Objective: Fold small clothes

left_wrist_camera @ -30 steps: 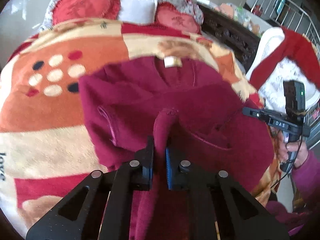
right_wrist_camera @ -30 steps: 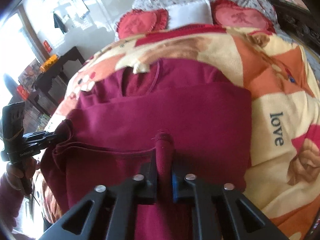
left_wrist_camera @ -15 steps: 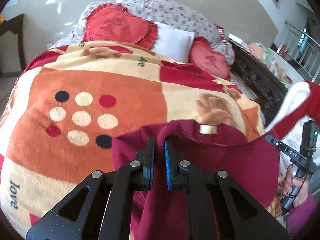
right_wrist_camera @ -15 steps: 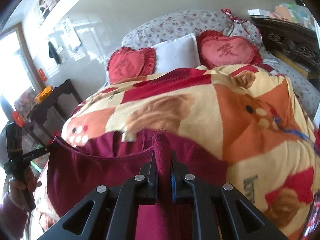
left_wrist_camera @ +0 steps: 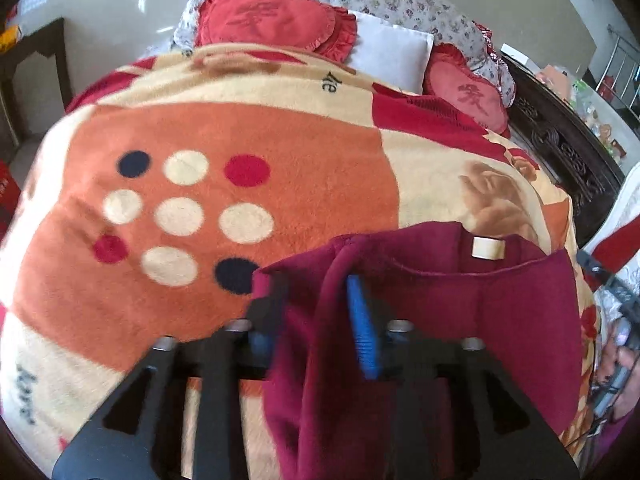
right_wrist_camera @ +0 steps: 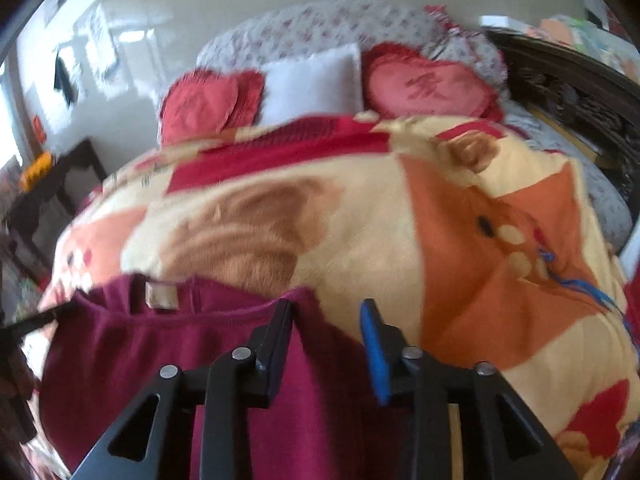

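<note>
A dark red garment (left_wrist_camera: 460,320) lies folded on the patterned blanket (left_wrist_camera: 240,160), its collar label (left_wrist_camera: 487,248) facing up near the fold's far edge. My left gripper (left_wrist_camera: 316,292) is open, with a ridge of the cloth standing loose between its jaws. In the right wrist view the garment (right_wrist_camera: 180,344) lies at lower left, its label (right_wrist_camera: 161,295) showing. My right gripper (right_wrist_camera: 326,312) is open over the garment's right corner.
Two red heart cushions (left_wrist_camera: 276,16) (right_wrist_camera: 428,88) and a white pillow (right_wrist_camera: 316,80) lie at the head of the bed. A dark carved bed frame (left_wrist_camera: 560,152) runs along the right. A dark side table (right_wrist_camera: 52,204) stands to the left.
Both grippers carried the garment's lower edge up to the collar, then opened and let the cloth go. The garment now lies folded in half.
</note>
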